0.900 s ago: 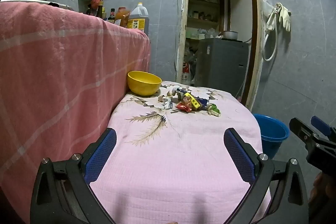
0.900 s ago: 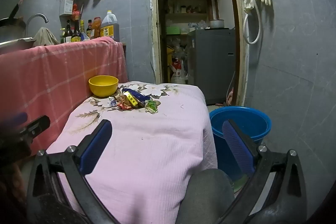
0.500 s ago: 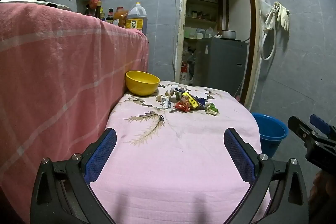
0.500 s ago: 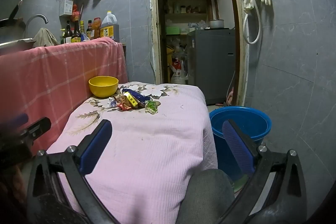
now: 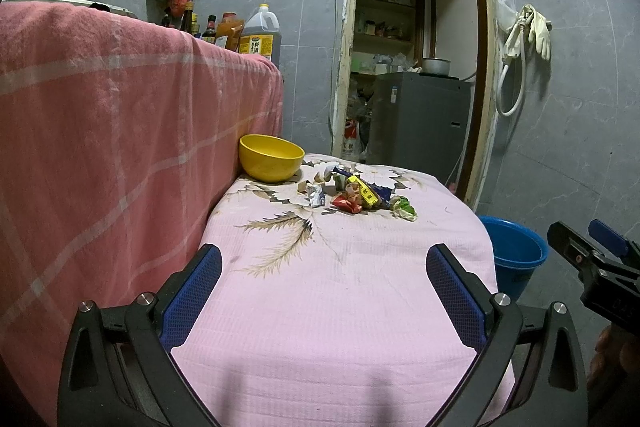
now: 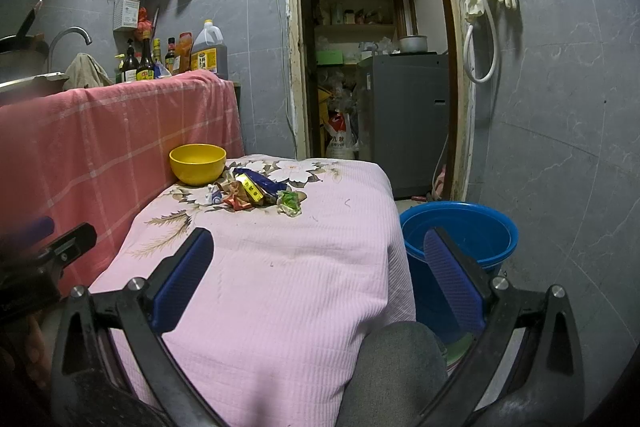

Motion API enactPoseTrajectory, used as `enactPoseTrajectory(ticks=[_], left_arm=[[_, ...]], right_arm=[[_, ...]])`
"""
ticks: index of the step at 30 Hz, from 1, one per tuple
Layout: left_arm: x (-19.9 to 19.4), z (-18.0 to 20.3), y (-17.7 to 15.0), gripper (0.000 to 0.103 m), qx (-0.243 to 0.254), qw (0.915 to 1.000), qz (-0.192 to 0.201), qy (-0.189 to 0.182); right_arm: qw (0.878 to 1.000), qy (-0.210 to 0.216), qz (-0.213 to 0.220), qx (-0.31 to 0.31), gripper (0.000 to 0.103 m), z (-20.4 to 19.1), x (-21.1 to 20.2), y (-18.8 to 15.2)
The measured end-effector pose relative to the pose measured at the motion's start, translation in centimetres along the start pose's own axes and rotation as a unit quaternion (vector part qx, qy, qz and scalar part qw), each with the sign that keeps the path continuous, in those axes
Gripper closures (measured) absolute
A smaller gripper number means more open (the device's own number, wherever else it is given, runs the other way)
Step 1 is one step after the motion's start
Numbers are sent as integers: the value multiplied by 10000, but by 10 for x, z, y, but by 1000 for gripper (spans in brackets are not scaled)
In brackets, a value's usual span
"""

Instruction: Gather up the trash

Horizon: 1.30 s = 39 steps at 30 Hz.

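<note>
At far end of counter (image 5: 340,307), beside yellow bowl (image 5: 271,157), lies pile of wrappers (image 5: 356,195). Left tongs (image 5: 324,301) and right tongs (image 6: 320,283) both spread wide, empty, well apart from pile, probably ready for grabbing. Blue bucket (image 6: 460,231) waits on floor by counter's right edge, likely for trash.

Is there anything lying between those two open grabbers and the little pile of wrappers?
Nothing visible: only bare pink floral cloth lies between both grippers and the crumpled colourful wrappers. The yellow plastic bowl sits behind them.

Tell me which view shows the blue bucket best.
The right wrist view: the blue bucket shows its whole rim and inside, beside the table. The left wrist view catches only part of it behind the table's edge.
</note>
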<state>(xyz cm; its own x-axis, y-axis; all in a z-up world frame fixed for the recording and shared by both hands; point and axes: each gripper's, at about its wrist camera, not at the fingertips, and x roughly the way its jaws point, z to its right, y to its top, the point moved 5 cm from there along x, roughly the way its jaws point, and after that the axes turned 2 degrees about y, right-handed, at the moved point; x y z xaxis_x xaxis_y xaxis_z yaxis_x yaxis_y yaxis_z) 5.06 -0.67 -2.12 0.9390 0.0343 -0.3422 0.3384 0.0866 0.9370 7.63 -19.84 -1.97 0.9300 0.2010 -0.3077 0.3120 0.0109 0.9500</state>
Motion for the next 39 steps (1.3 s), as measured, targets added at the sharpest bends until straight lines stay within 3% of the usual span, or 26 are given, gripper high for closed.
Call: enactPoseTrajectory(ticks=[39], left_arm=[[-1,-4,1,3,-5,10000,-4,-18]], right_arm=[[10000,1,-12,10,0,1,0,0]])
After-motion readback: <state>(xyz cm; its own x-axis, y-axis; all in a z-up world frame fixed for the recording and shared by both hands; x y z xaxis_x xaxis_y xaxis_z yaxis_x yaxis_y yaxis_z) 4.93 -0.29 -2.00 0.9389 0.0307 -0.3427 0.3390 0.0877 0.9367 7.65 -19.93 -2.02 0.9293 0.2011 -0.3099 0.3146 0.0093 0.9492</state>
